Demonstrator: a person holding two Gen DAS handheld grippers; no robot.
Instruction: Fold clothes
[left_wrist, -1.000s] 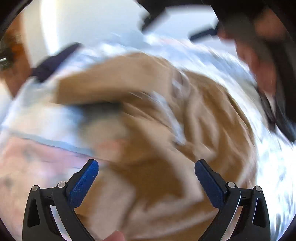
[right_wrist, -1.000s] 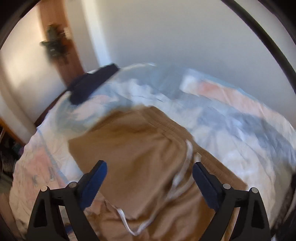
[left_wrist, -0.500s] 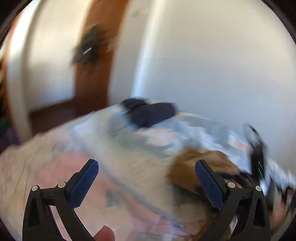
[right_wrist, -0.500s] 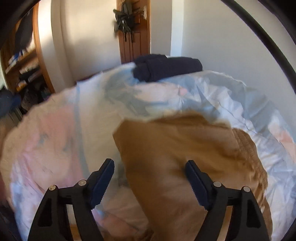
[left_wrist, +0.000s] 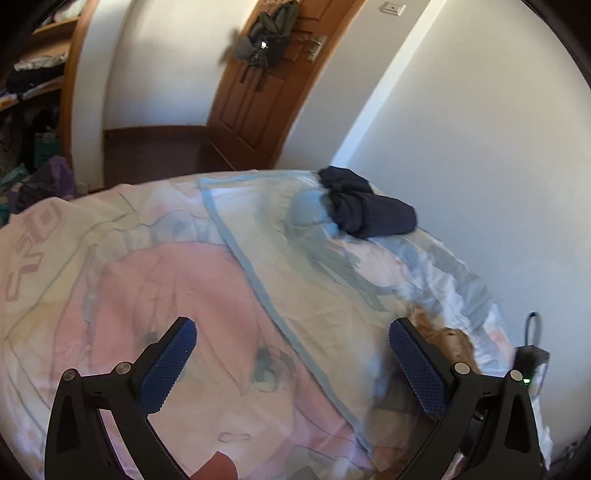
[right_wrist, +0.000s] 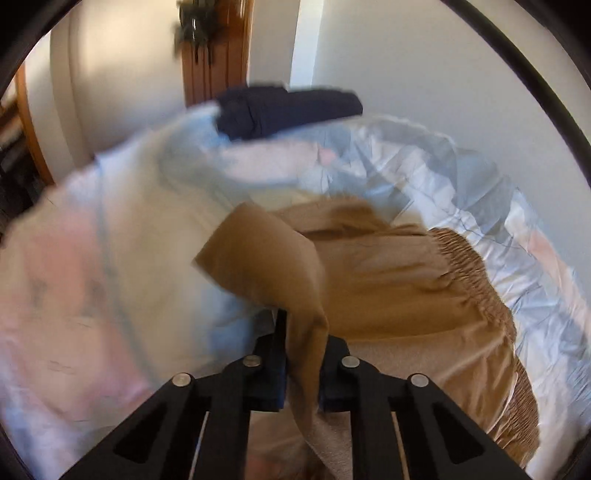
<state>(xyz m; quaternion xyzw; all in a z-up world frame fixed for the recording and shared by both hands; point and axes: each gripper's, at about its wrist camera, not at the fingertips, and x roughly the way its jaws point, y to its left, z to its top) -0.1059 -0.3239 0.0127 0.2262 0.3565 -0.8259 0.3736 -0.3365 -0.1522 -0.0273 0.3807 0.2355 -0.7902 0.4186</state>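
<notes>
A bed covered by a pale printed duvet (left_wrist: 155, 266) in pink, cream and light blue is filling most of both views, running up to a white wall (left_wrist: 461, 129) on the right. Beyond its far edge a brown wooden door (left_wrist: 258, 107) is standing with a dark bag (left_wrist: 264, 40) hanging on it, and shelves of clutter are showing at the far left. On the right half of the bed the tan trousers (right_wrist: 399, 280) are lying rumpled, their gathered elastic waistband (right_wrist: 476, 280) curving along the right side toward the wall; in the left wrist view only a small tan patch of them is peeking out behind the right-hand finger. At the far end of the bed a folded dark navy garment (right_wrist: 288, 107) is resting on the duvet, well apart from the trousers. The right gripper (right_wrist: 303, 369) is pointing down at the near edge of the trousers, and its jaws have just been closing: they are now pinching a fold of the tan cloth, which is rising between the pads and flopping over to the left as a loose flap. The left gripper (left_wrist: 291, 365) is hovering over the pink part of the duvet, its blue-padded fingers (left_wrist: 168, 363) spread wide with nothing between them.
</notes>
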